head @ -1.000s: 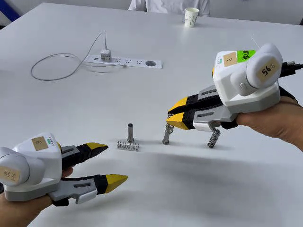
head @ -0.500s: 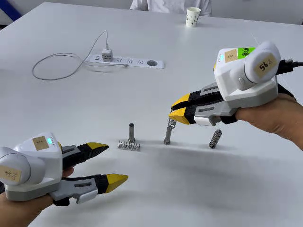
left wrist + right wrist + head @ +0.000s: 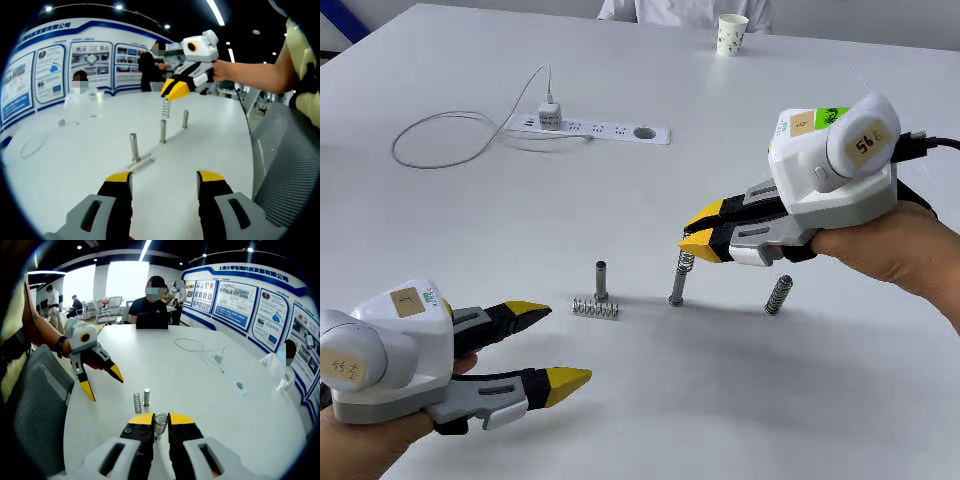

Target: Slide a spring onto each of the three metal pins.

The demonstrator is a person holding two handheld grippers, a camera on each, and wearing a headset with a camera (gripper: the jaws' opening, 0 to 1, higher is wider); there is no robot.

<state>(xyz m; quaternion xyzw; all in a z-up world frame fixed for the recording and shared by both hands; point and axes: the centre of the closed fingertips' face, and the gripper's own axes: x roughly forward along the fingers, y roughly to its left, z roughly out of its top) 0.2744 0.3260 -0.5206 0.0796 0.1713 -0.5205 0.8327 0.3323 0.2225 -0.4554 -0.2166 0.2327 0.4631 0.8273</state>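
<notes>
Three metal pins stand on the white table [image 3: 470, 230]. The left pin [image 3: 601, 279] [image 3: 133, 146] is bare, and a loose spring [image 3: 595, 308] [image 3: 141, 162] lies at its foot. The right pin [image 3: 778, 294] [image 3: 185, 119] carries a spring. My right gripper [image 3: 698, 231] [image 3: 160, 417] is shut on another spring [image 3: 686, 262] [image 3: 160, 424] [image 3: 165, 107], tilted, with its lower end at the top of the middle pin [image 3: 676, 290] [image 3: 163, 131]. My left gripper [image 3: 555, 345] [image 3: 165, 177] waits open near the table's front left, short of the pins.
A white power strip [image 3: 588, 129] with a plugged charger and looping cable [image 3: 430, 140] lies behind the pins. A paper cup [image 3: 731, 34] stands at the far edge, in front of a seated person. More people show in the room behind the table.
My right gripper has risen slightly with the spring above the middle pin. The left gripper has stayed put, and the head camera has shifted a little.
</notes>
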